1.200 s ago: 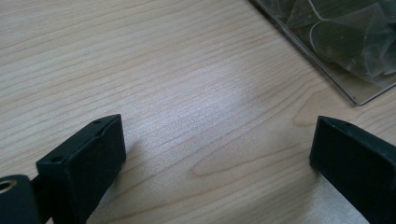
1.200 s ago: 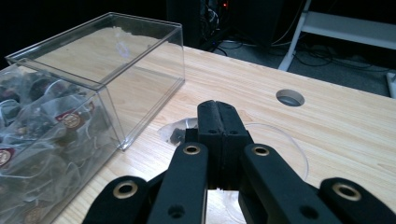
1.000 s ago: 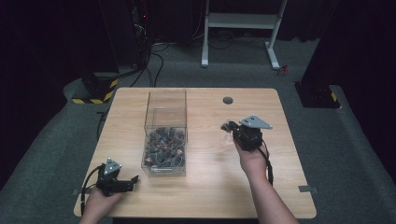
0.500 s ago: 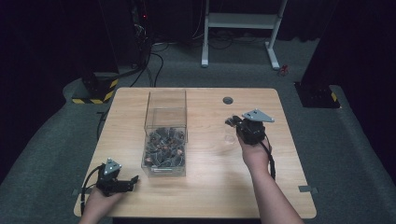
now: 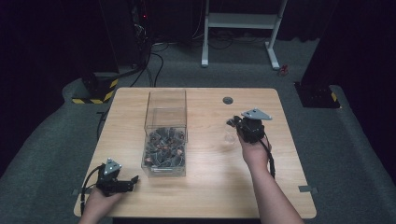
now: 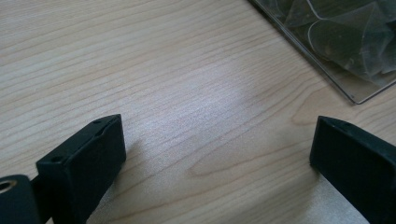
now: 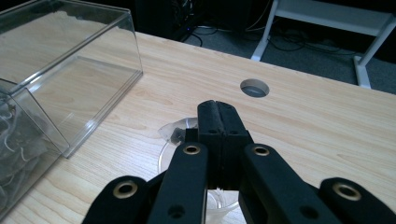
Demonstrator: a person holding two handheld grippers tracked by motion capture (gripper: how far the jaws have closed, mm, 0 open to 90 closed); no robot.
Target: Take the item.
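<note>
One wooden surface [image 5: 205, 186] carries one clear box [image 5: 166, 116], holding a heap of small dark pieces [image 5: 163, 147] too tangled to count. One small clear cup [image 5: 229, 137] stands on the wood, and one round hole [image 5: 228, 100] is set in it. Two grippers are present: the left gripper [image 5: 133, 179] and the right gripper [image 5: 232, 122].

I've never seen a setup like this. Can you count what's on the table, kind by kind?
Handheld grippers: 2, left gripper and right gripper
Clear plastic bin of small dark pieces: 1
Small clear plastic cup, by the right gripper: 1
Total: 4
</note>
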